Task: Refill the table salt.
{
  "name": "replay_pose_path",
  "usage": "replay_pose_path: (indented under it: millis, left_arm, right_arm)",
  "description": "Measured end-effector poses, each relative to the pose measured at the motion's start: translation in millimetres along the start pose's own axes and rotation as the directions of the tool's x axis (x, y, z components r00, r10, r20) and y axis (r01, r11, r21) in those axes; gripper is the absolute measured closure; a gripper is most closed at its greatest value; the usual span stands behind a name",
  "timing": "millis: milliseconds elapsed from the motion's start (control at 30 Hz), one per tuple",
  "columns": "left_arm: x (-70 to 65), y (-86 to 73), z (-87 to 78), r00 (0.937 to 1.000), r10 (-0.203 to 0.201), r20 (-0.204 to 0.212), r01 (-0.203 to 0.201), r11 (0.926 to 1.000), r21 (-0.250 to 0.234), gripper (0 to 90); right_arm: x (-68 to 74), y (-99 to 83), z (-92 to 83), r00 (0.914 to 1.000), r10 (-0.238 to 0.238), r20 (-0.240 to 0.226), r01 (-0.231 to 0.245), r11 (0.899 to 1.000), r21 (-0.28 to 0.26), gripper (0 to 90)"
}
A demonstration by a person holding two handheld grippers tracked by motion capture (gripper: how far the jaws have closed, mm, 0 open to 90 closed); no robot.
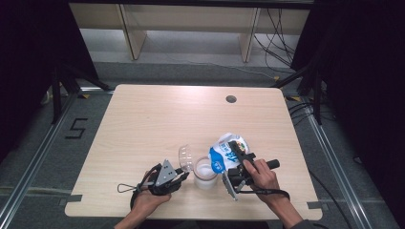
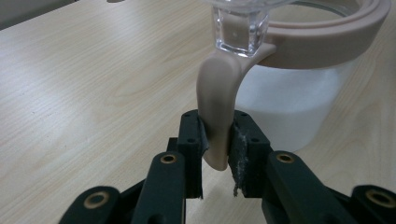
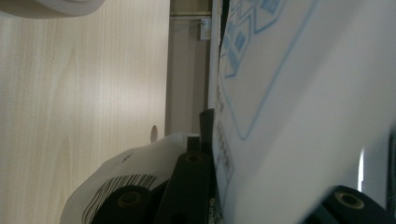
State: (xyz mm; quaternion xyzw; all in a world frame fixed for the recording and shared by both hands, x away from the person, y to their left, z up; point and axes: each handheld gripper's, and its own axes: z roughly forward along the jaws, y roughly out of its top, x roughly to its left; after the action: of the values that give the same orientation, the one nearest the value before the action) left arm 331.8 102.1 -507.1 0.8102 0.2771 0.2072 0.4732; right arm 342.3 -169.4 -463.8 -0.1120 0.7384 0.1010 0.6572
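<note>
A white cup with a beige rim stands near the table's front edge, its clear lid flipped up to the left. My left gripper is shut on the beige tab that hangs from the rim, the jaws pressing it from both sides. A blue and white bag leans tilted over the cup's right side. My right gripper is shut on that bag, which sits between its black jaws. What is inside the cup looks white.
The pale wooden table has a round cable hole at the back right. Cables trail from both grippers toward the front edge. Dark curtains and metal floor rails flank the table, with wooden desk legs behind it.
</note>
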Motion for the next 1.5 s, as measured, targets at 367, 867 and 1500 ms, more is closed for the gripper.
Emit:
replay_pose_path:
  millis: [367,867,1500]
  left_arm:
    - [-0.2,0.1,0.1,1.0000,-0.003,0.001,0.003,1.0000,0.002,74.9]
    - [-0.5,0.1,0.1,0.9999,-0.008,0.007,0.008,1.0000,0.005,74.9]
    - [-0.3,0.3,0.4,0.9999,-0.006,0.008,0.006,1.0000,0.004,74.8]
  right_arm:
    - [-7.2,-16.0,-3.9,0.9754,0.213,-0.054,-0.213,0.977,0.022,89.8]
    - [-10.1,-35.8,-2.9,0.8824,0.447,-0.148,-0.446,0.894,0.041,90.0]
    - [-0.5,-52.9,5.7,0.7079,0.656,-0.262,-0.660,0.746,0.085,90.0]
